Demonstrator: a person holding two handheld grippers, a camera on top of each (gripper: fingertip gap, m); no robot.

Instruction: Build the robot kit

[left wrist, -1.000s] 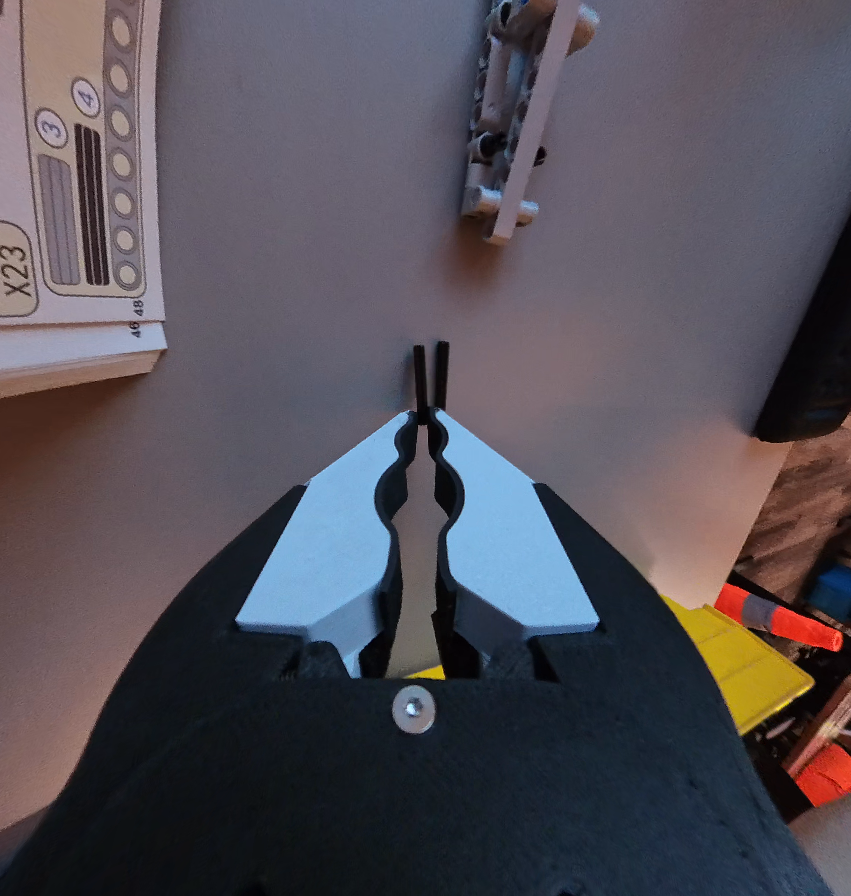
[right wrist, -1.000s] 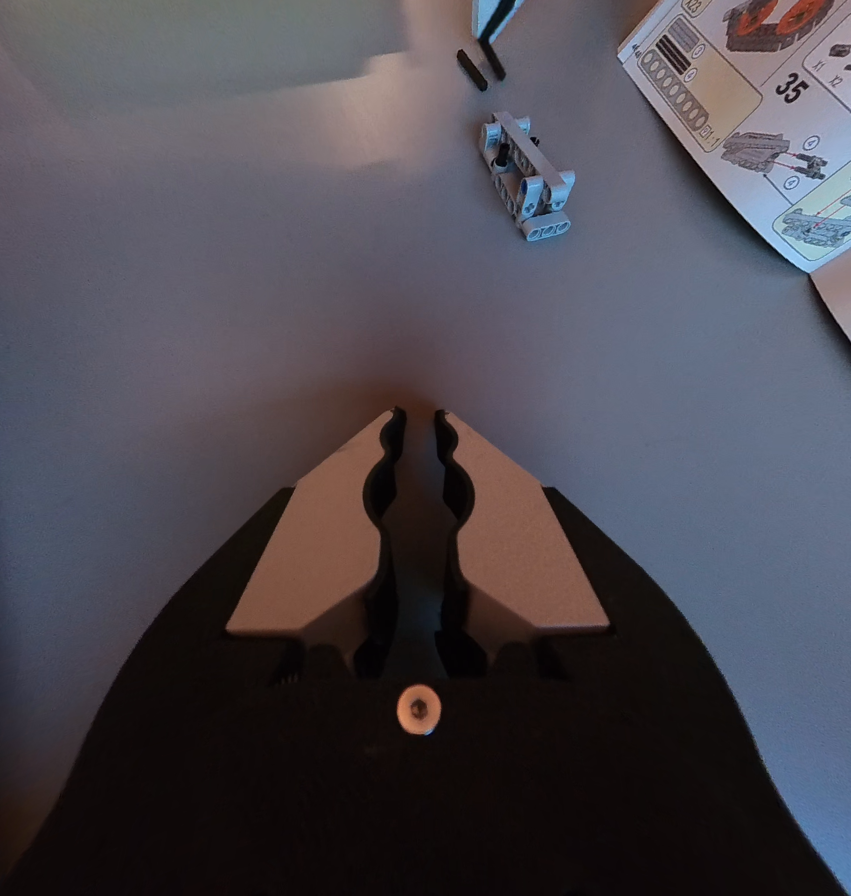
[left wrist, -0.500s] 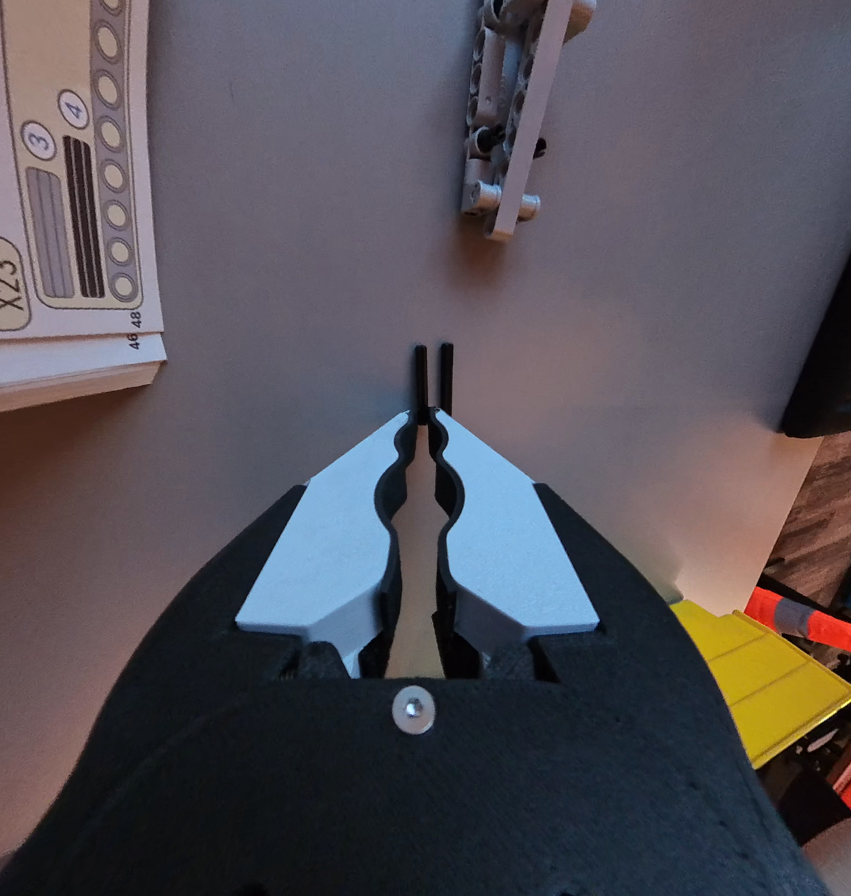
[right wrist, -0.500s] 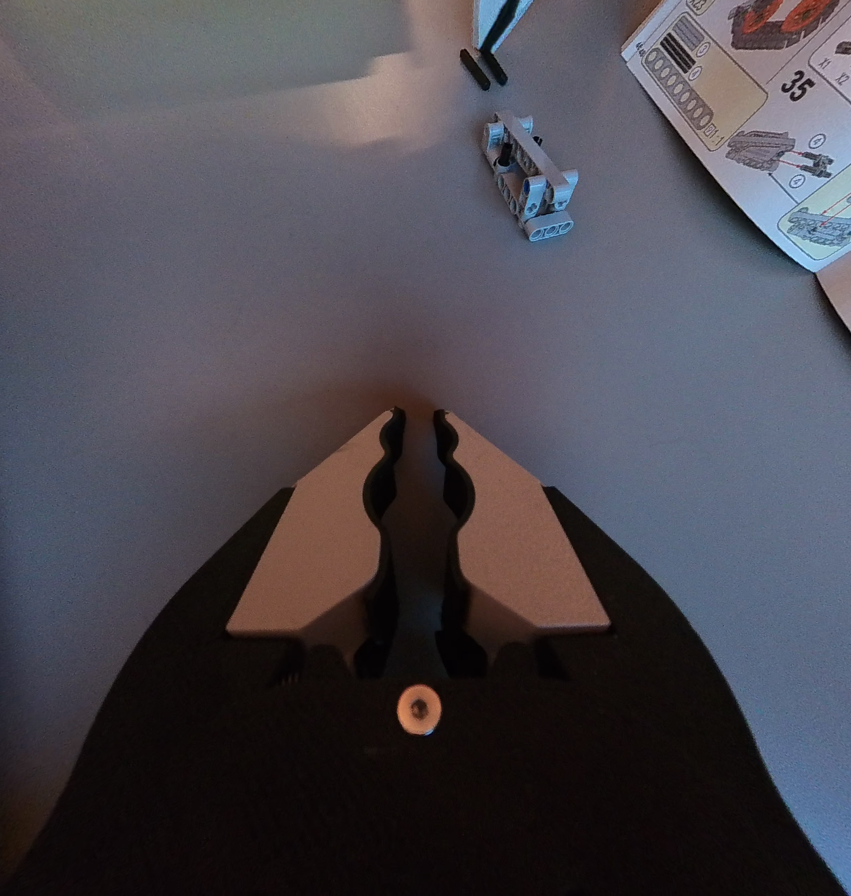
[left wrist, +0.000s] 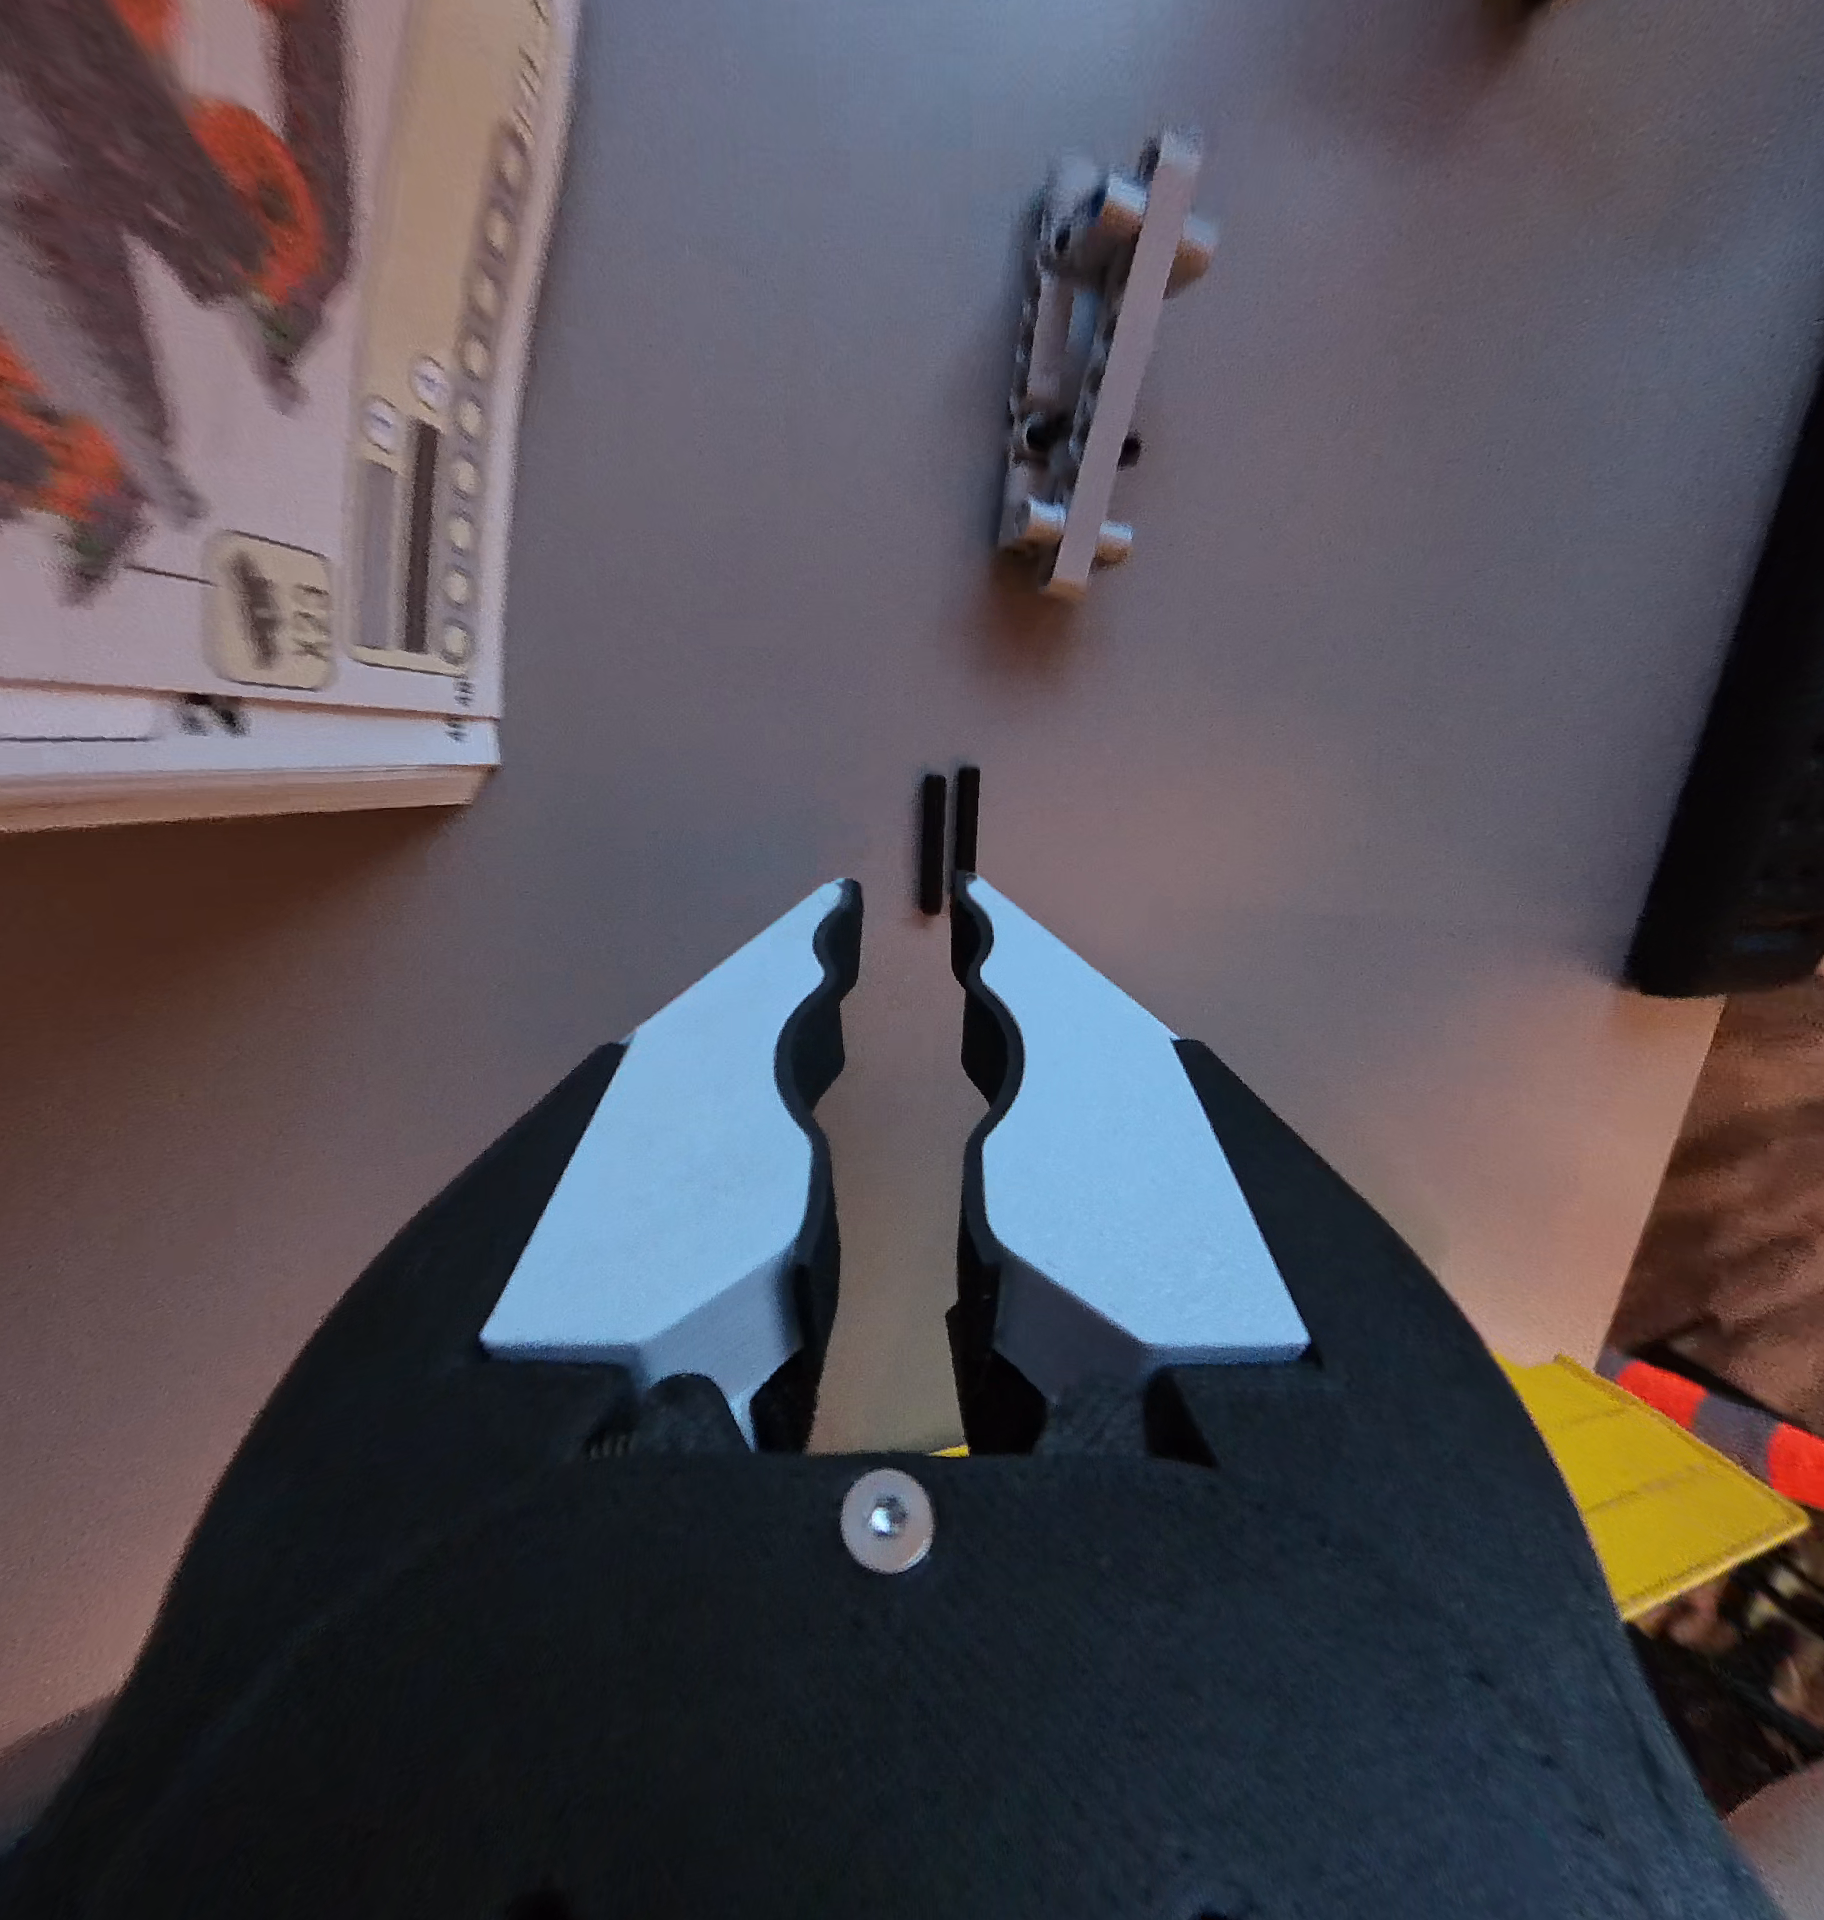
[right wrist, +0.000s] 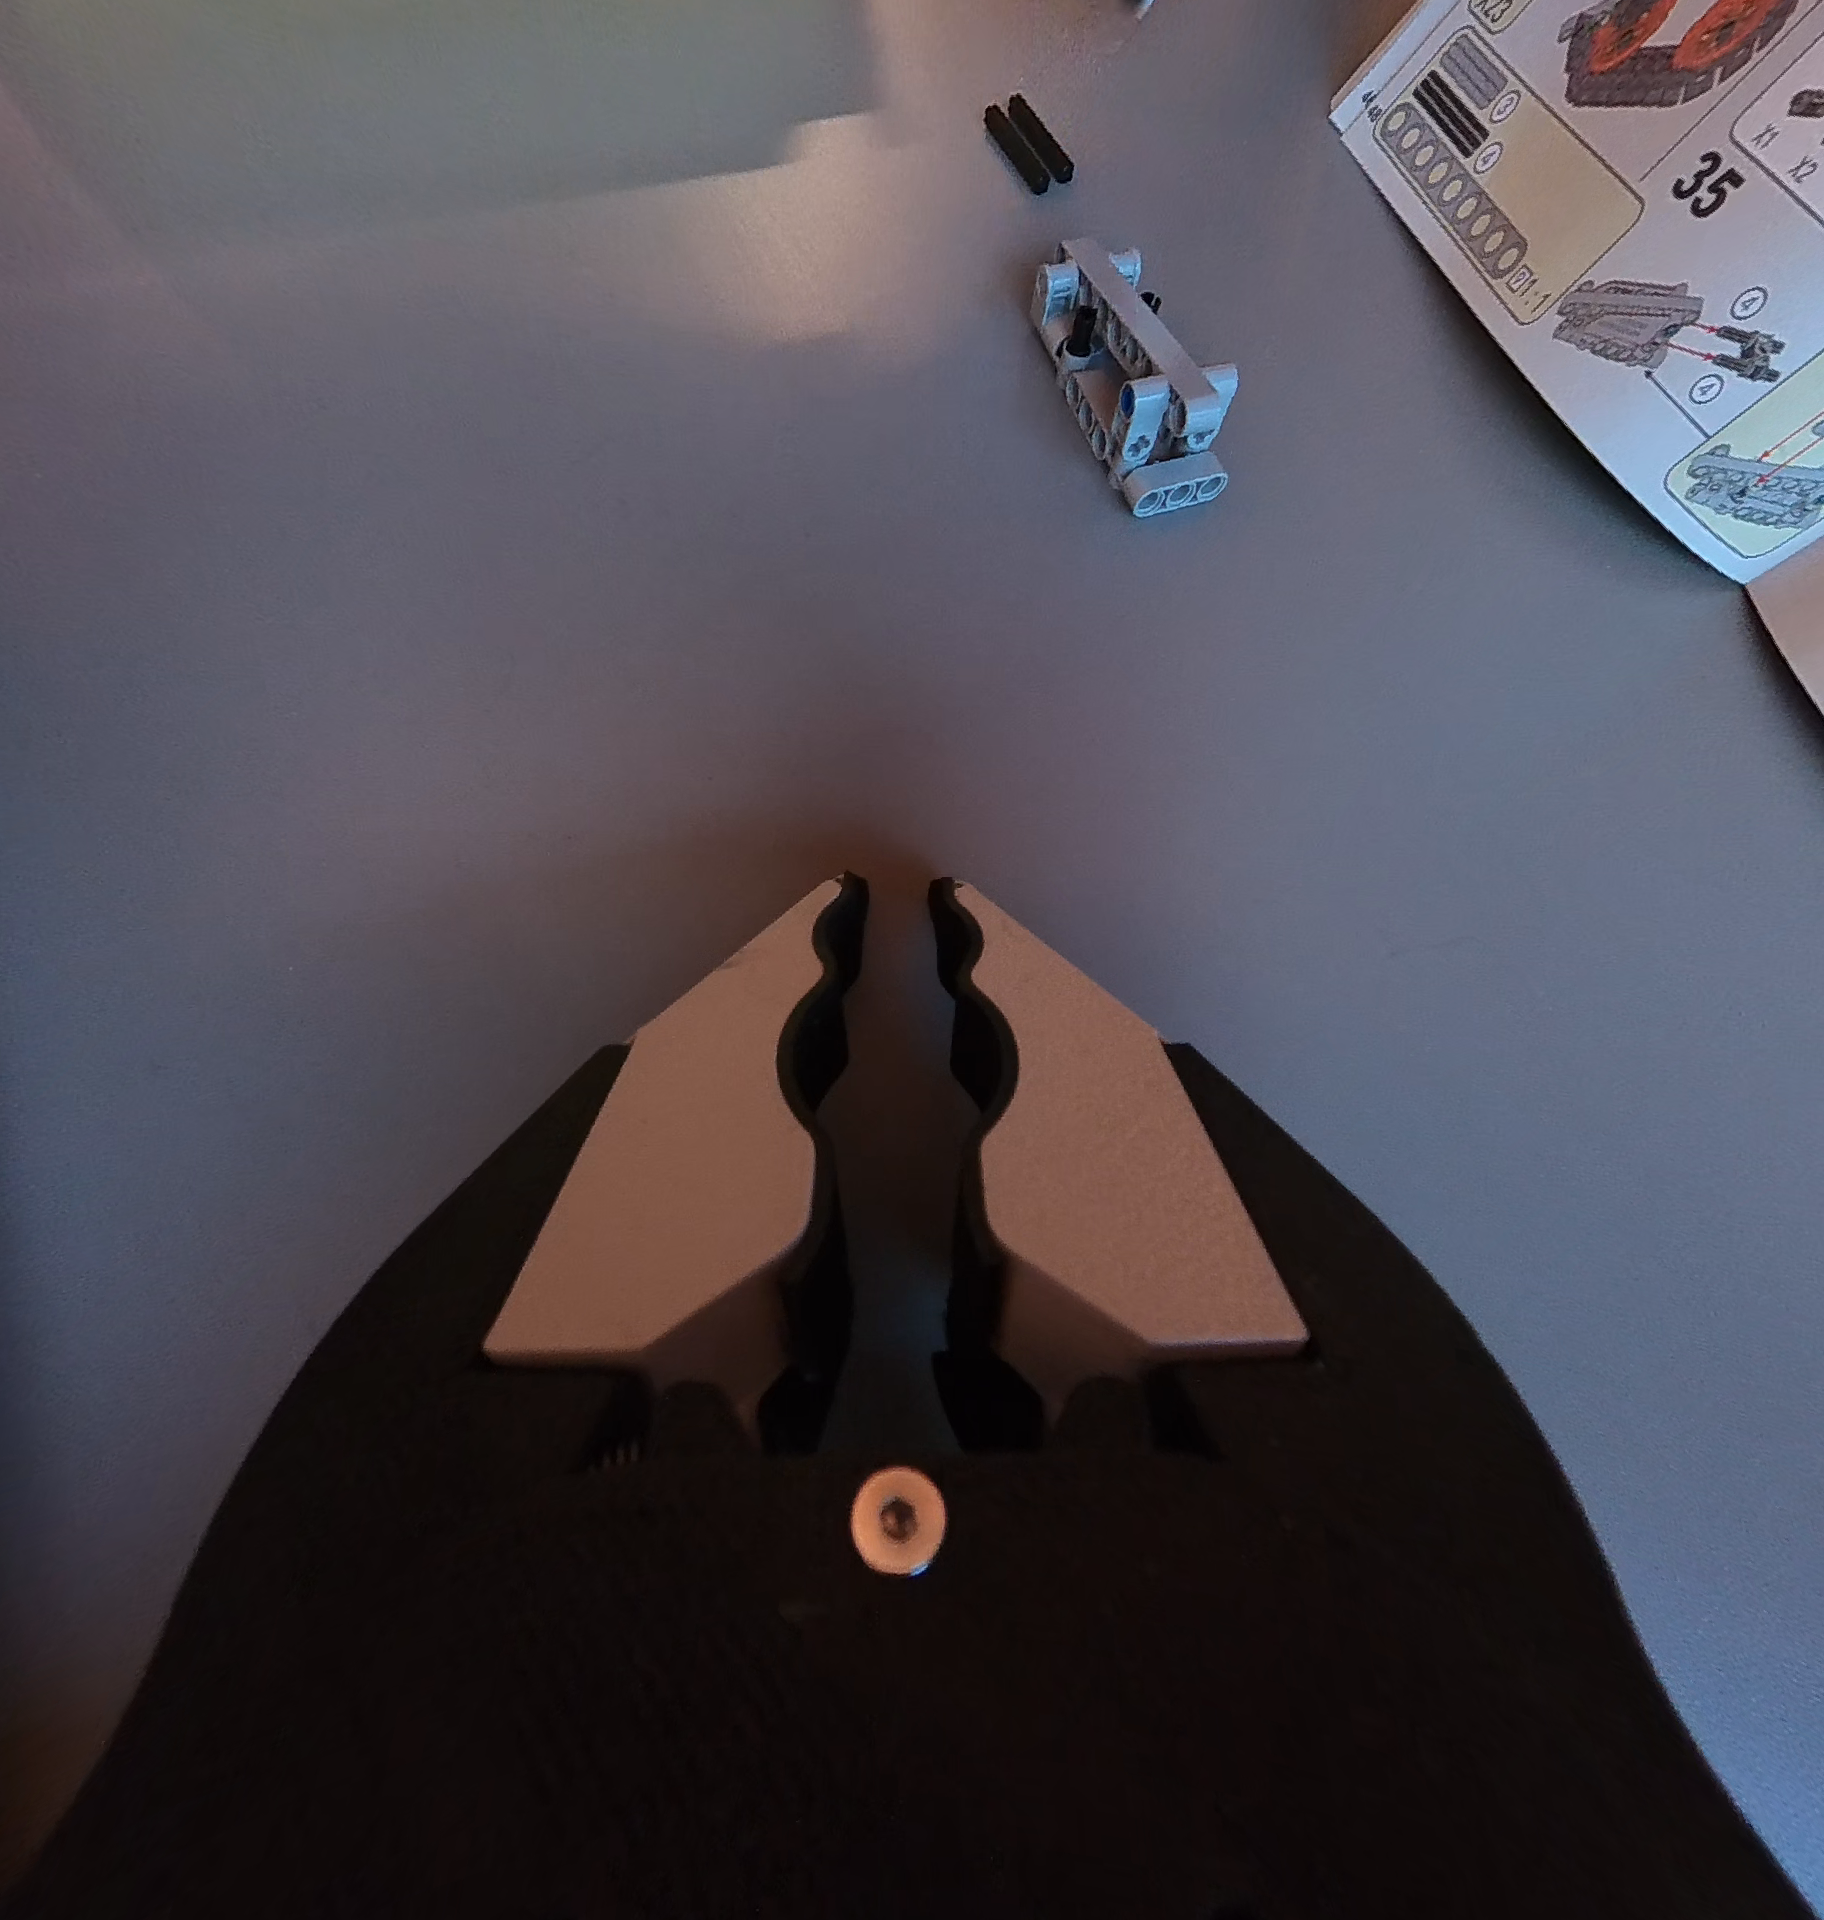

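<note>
Surface: grey tabletop (left wrist: 731, 312), lit dimly with a warm glow, is seen under both grippers; its edge is seen to the right of the left fingers.
Booklet: an open instruction booklet (left wrist: 212, 416) is laid flat to the upper left of the left fingers, blurred; in the right wrist view it (right wrist: 1614, 260) is placed far ahead and to the right of the right fingers.
Dark object: a black block (left wrist: 1781, 675) is seen at the table edge, right of the left fingers; its kind cannot be told.
Clutter: a yellow flat piece (left wrist: 1635, 1496) and an orange-and-grey item (left wrist: 1781, 1455) are seen below the table edge, lower right.
Left gripper (left wrist: 905, 894): released, a clear gap kept between the fingers; nothing is held.
Right gripper (right wrist: 900, 888): released, narrowly parted, empty, well apart from all parts.
Assembly: a grey beam assembly (left wrist: 1095, 364) is set ahead and slightly right of the left fingers; it (right wrist: 1136, 384) lies far ahead of the right fingers.
Pins: two black pins (left wrist: 947, 836) are laid side by side just ahead of the left fingertips, apparently not gripped; they (right wrist: 1029, 145) lie beyond the assembly in the right wrist view.
</note>
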